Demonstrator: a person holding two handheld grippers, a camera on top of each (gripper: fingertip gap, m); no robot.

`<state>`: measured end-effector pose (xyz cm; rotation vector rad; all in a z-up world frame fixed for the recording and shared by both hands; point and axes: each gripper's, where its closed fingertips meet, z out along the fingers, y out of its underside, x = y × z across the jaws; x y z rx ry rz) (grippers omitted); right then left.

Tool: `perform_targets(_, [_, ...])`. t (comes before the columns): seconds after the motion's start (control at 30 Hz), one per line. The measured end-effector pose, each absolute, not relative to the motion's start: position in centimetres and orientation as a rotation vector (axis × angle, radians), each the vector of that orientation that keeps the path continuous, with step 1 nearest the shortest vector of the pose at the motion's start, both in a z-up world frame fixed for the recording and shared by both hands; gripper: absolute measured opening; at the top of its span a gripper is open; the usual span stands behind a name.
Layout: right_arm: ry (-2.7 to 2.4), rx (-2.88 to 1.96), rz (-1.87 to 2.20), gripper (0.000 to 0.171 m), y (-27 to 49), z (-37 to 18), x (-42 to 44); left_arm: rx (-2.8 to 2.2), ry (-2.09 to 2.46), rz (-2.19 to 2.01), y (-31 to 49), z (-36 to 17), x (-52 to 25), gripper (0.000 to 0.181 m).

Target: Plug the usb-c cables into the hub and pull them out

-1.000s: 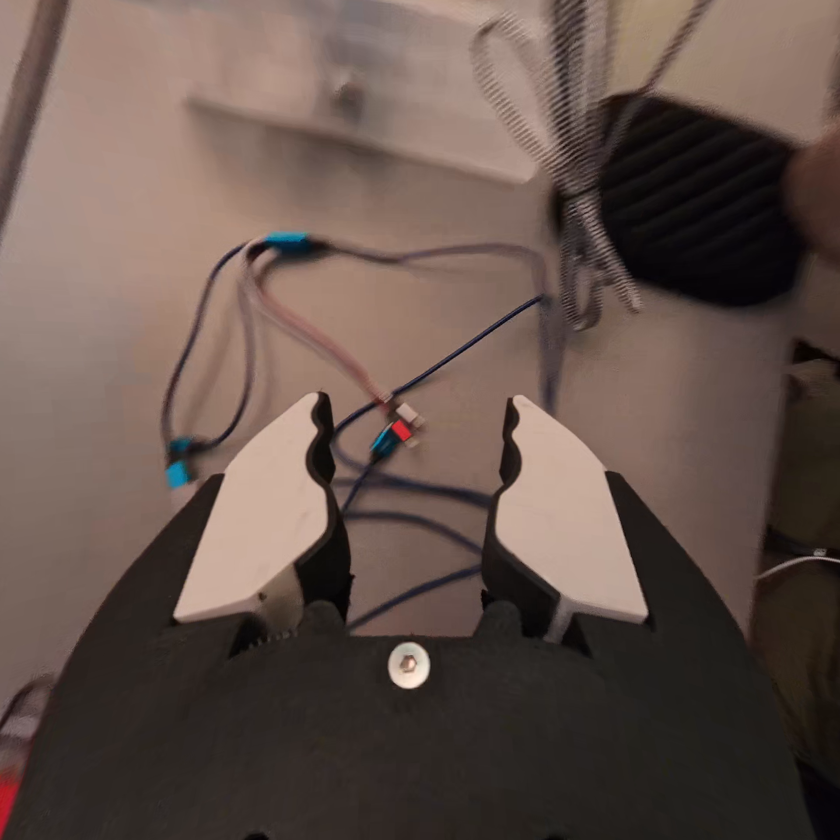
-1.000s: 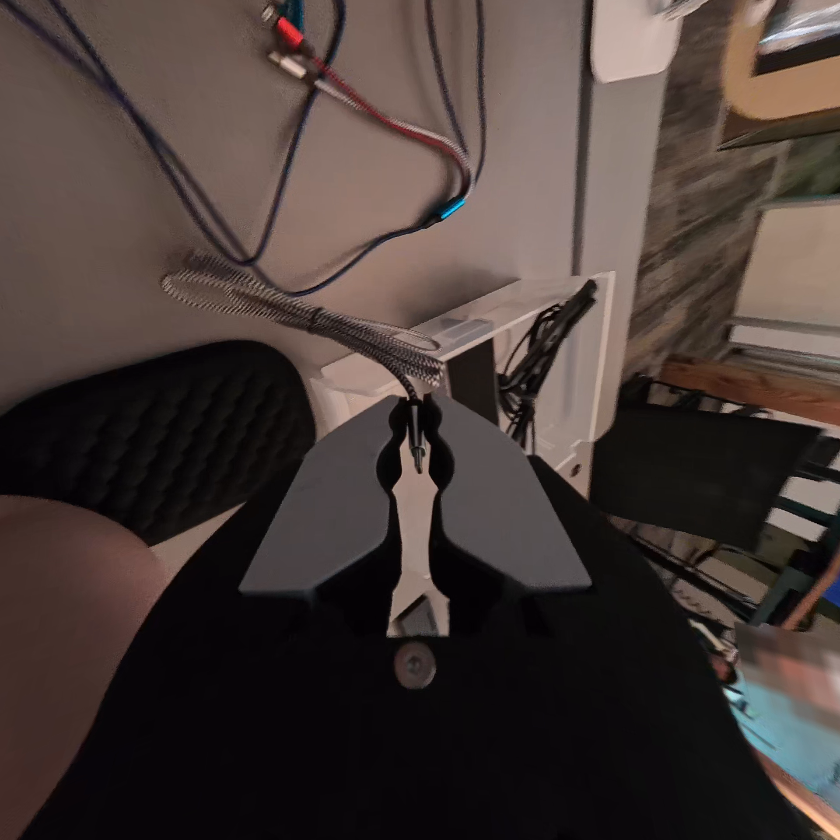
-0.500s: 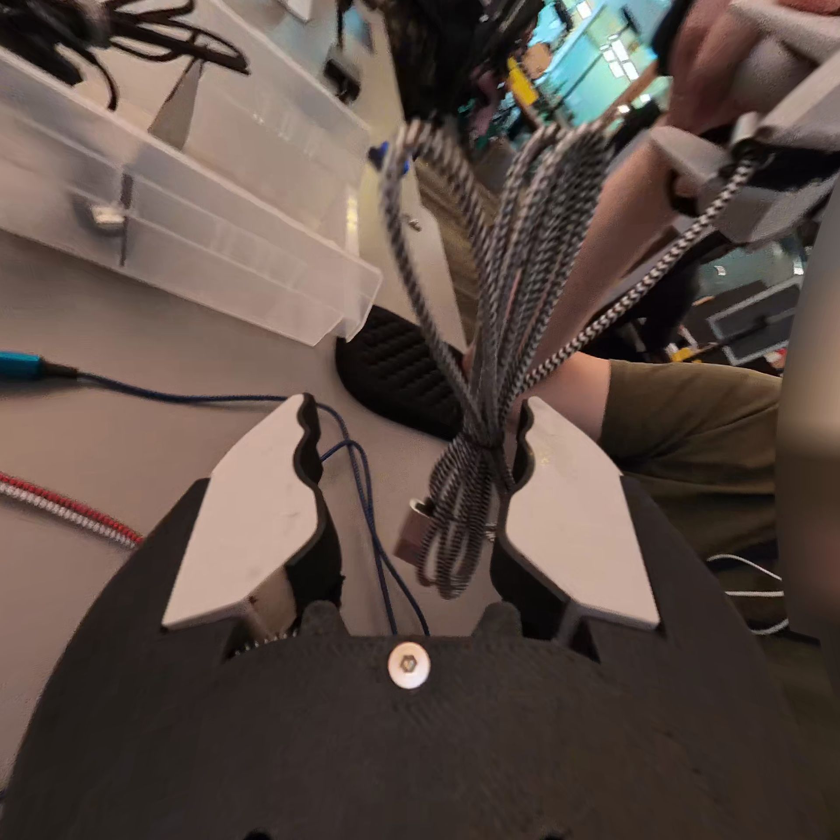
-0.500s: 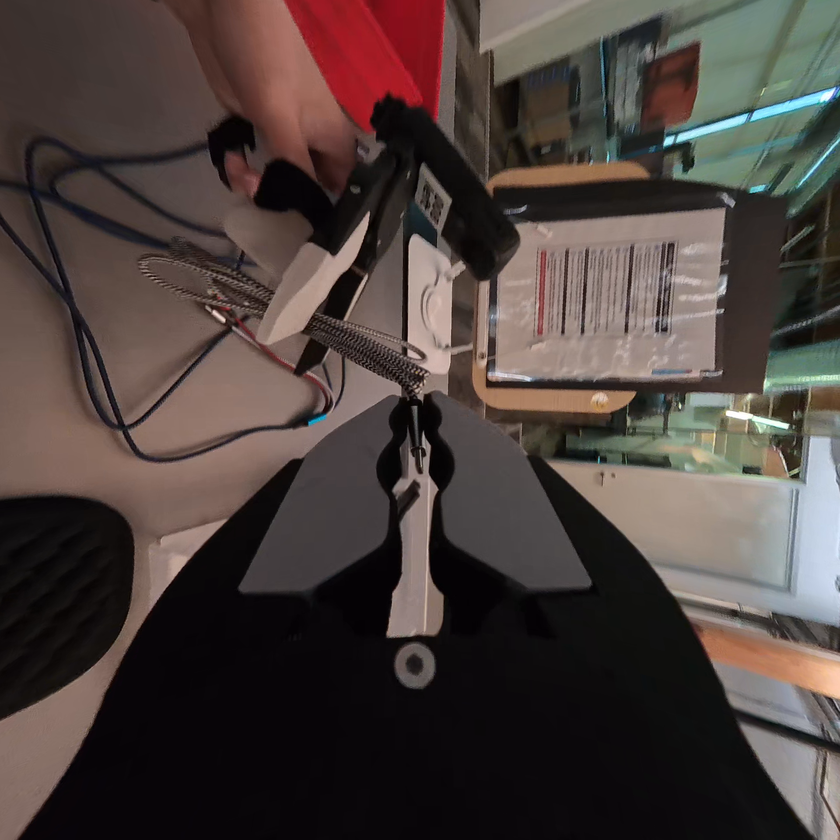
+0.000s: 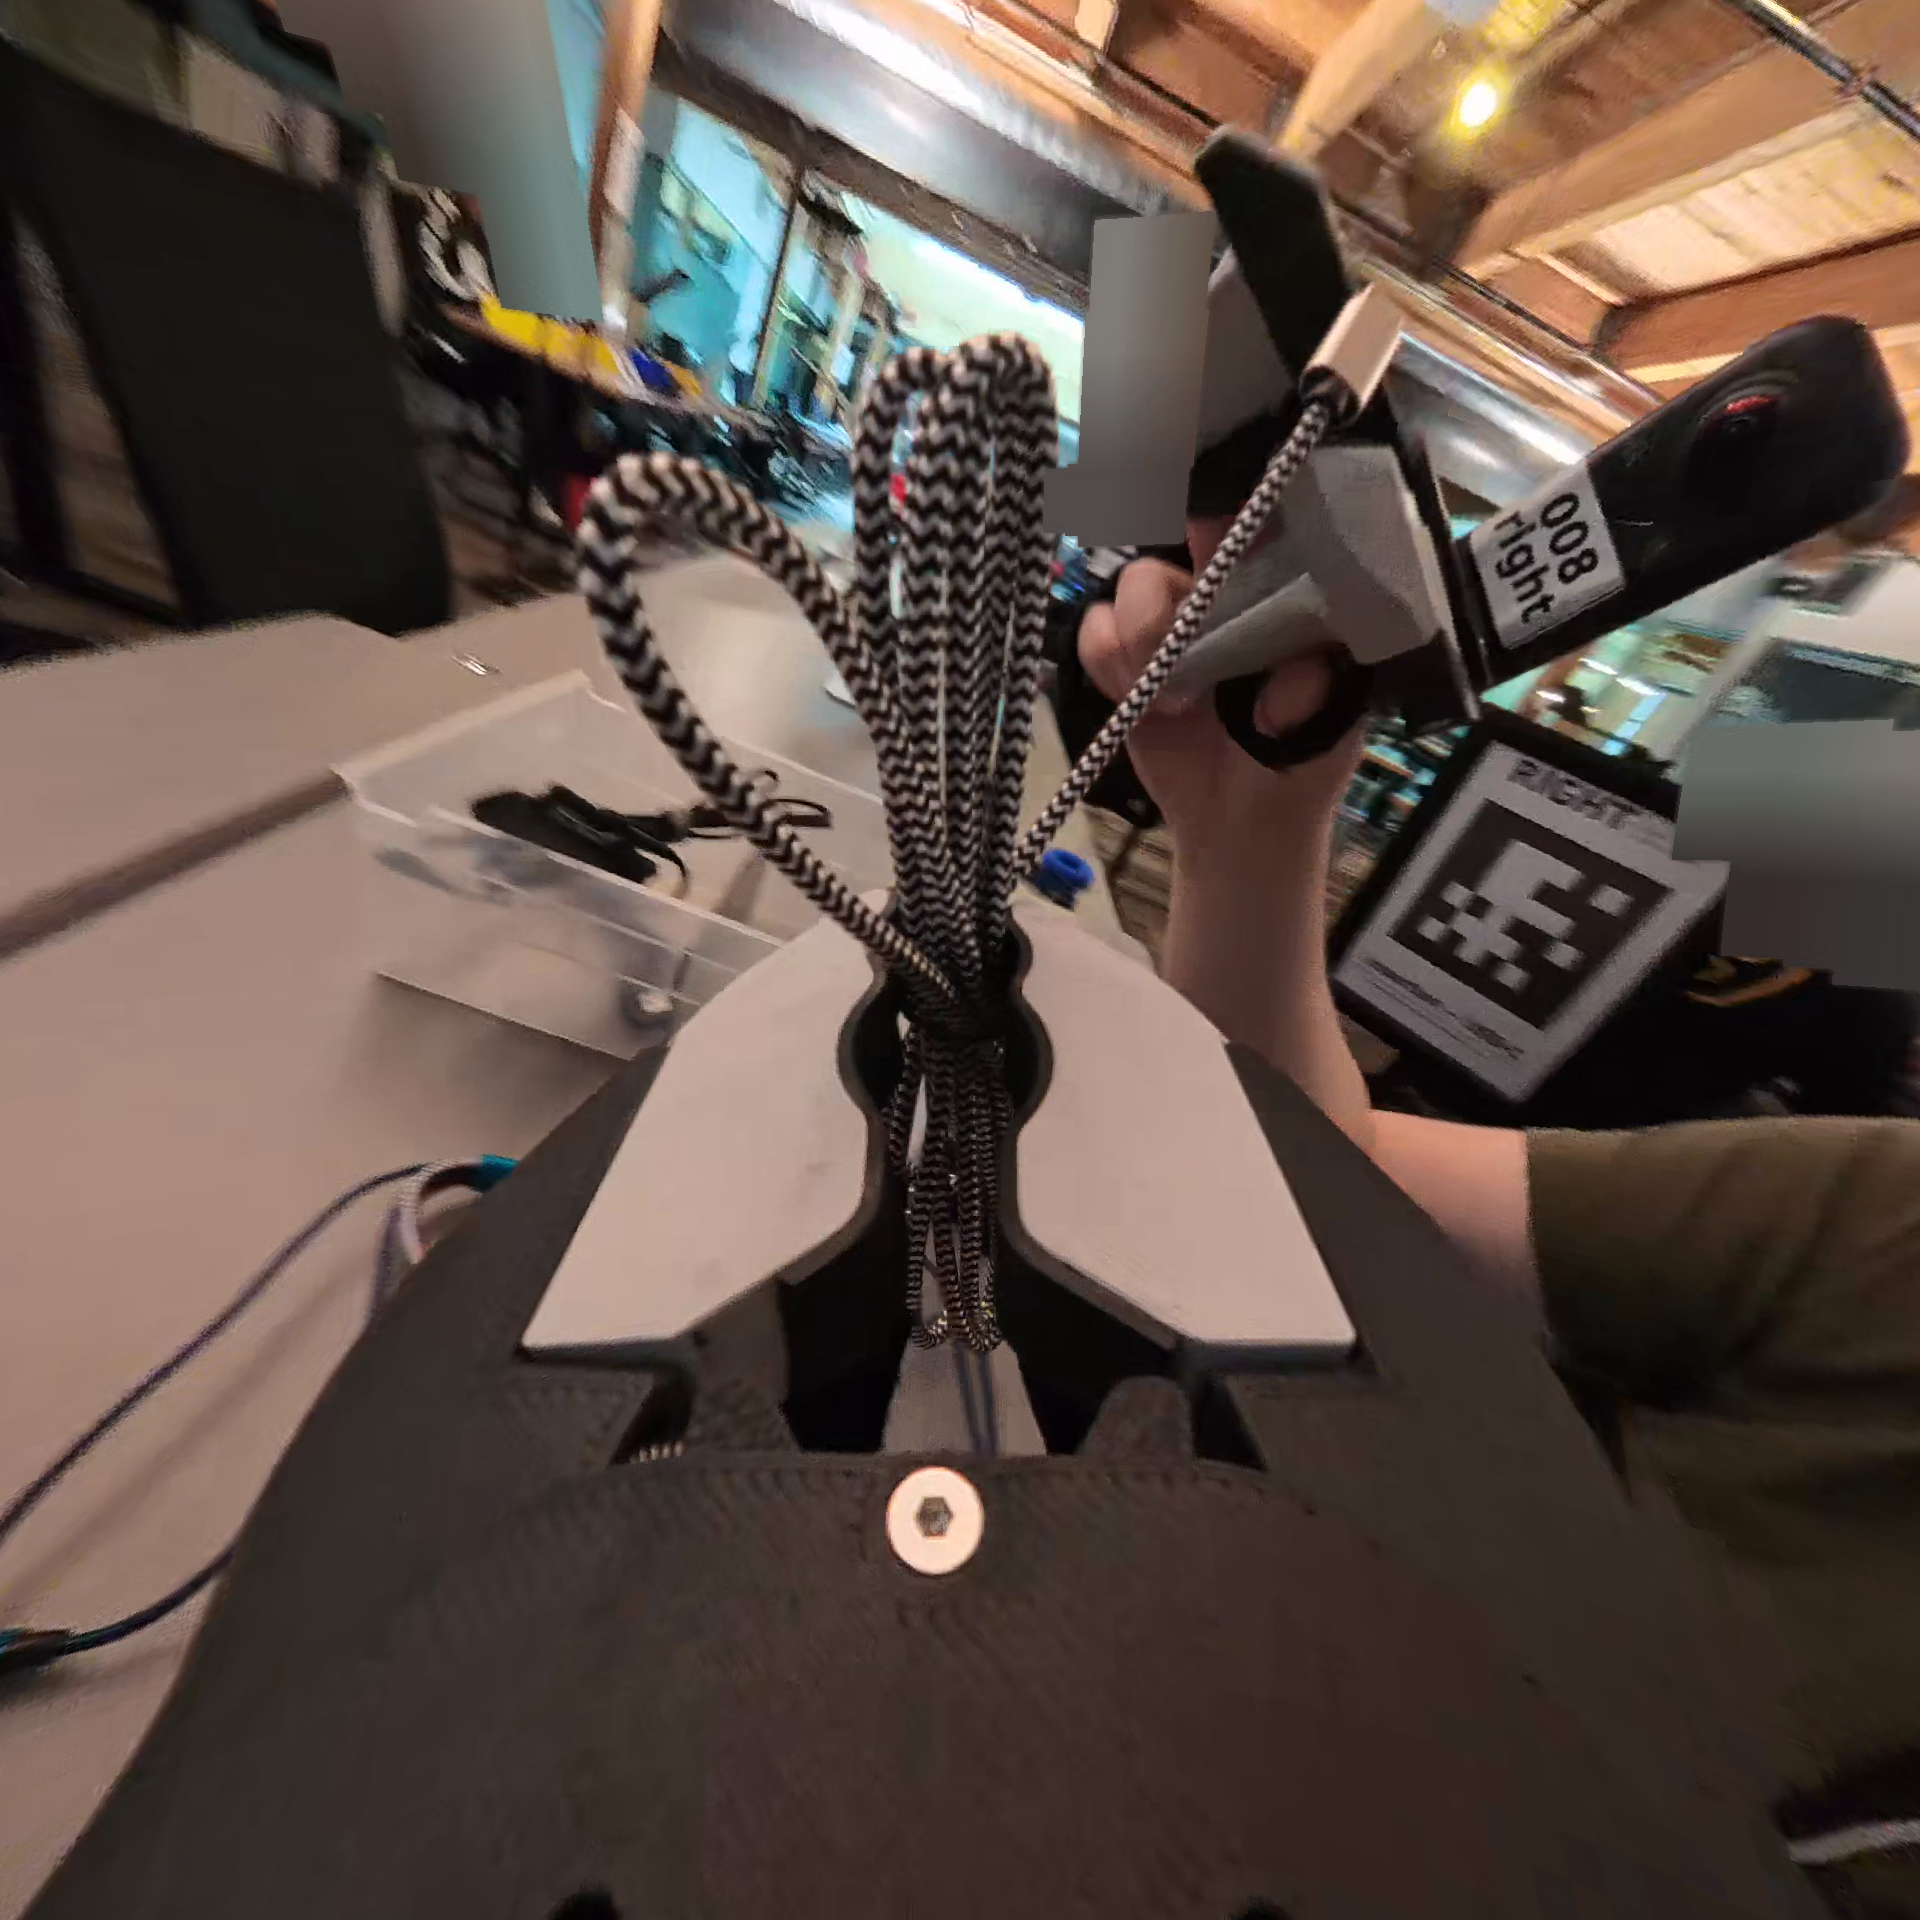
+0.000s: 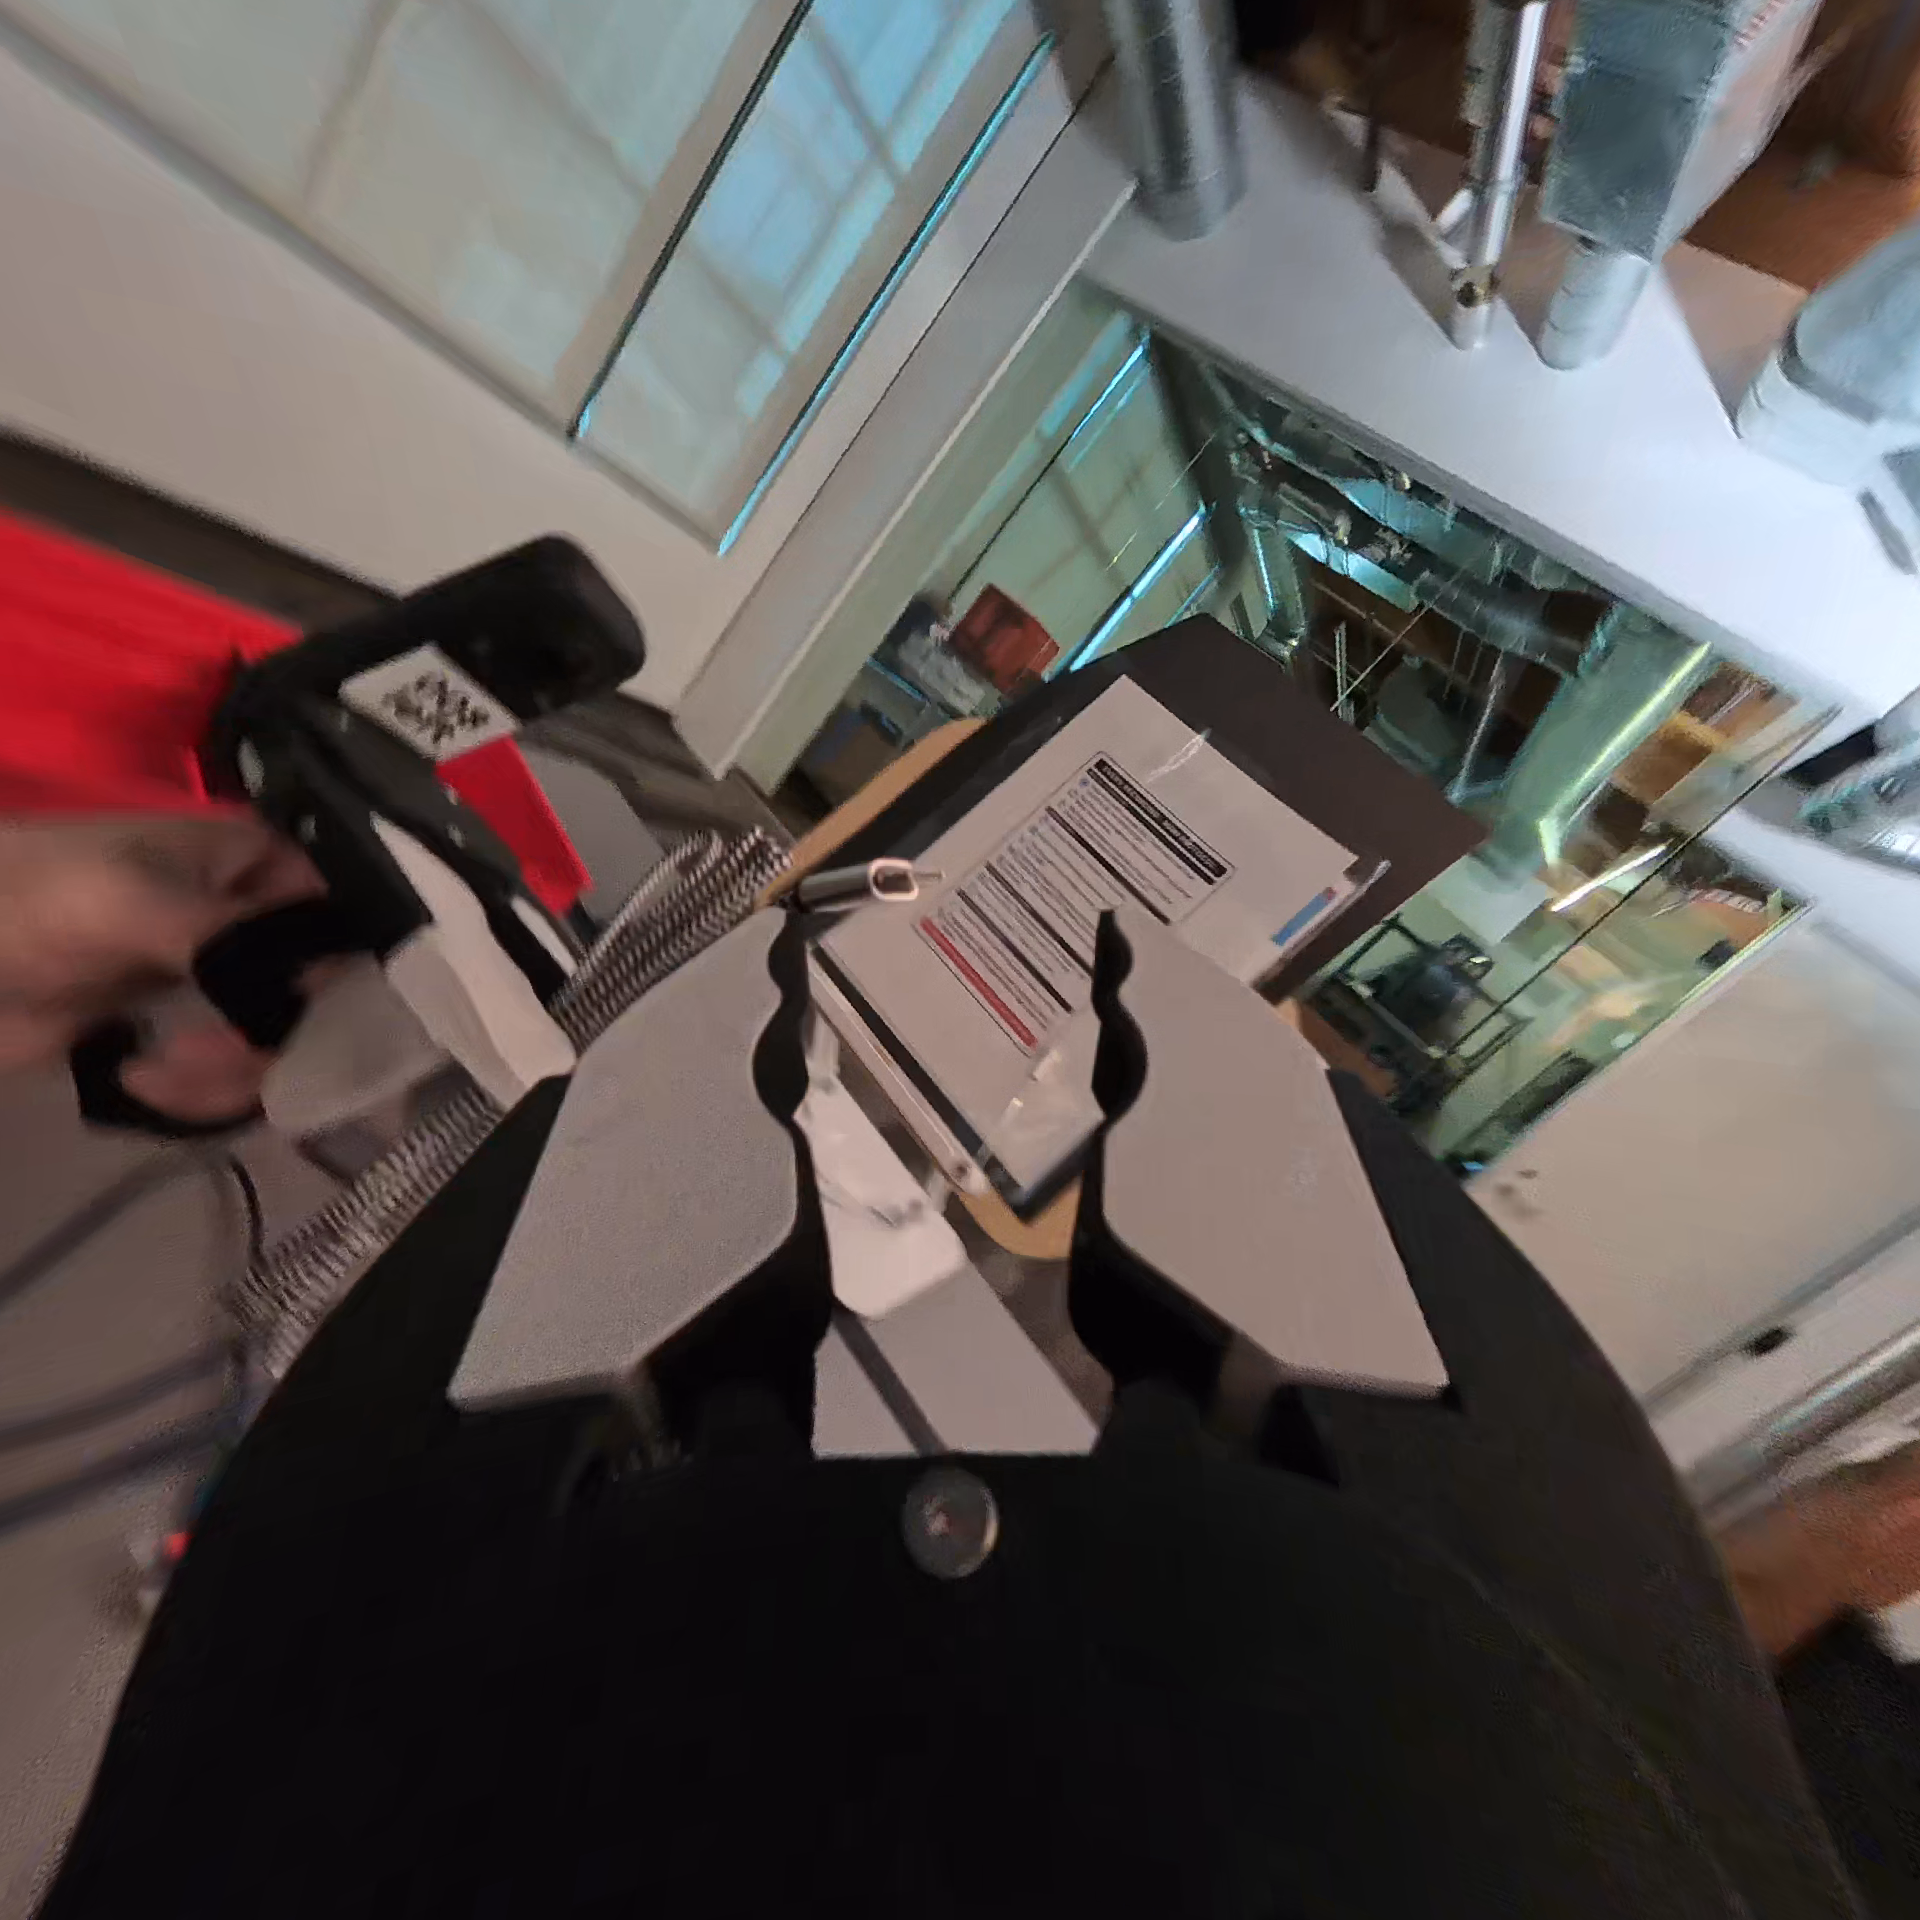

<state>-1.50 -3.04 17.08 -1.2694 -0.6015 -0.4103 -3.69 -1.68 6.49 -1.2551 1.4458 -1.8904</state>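
My left gripper is shut on the middle of a coiled black-and-white braided USB-C cable, whose loops stand up above the fingertips. One strand runs up and right to its silver plug, at the fingers of my right gripper, which a hand holds. In the right wrist view my right gripper is open. The plug sits loose just past its left fingertip. The braided cable leads left to the left gripper's fingers. No hub is in view.
A grey table carries a clear plastic box holding dark cables, and thin blue cables at the lower left. A person's forearm and a marker block are at the right. A printed sheet on a stand lies beyond the right gripper.
My left gripper has closed on the cable bundle and tilted upward. My right gripper has opened and let go of the plug, and swung up away from the table.
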Motion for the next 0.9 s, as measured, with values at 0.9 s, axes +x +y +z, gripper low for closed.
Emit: perform_targets(0.9, [-0.472, -1.241, -0.348, 0.003, -1.4, 16.4, -3.8, -1.178, 1.333, -1.551, 1.2, 9.5, -5.1, 0.055])
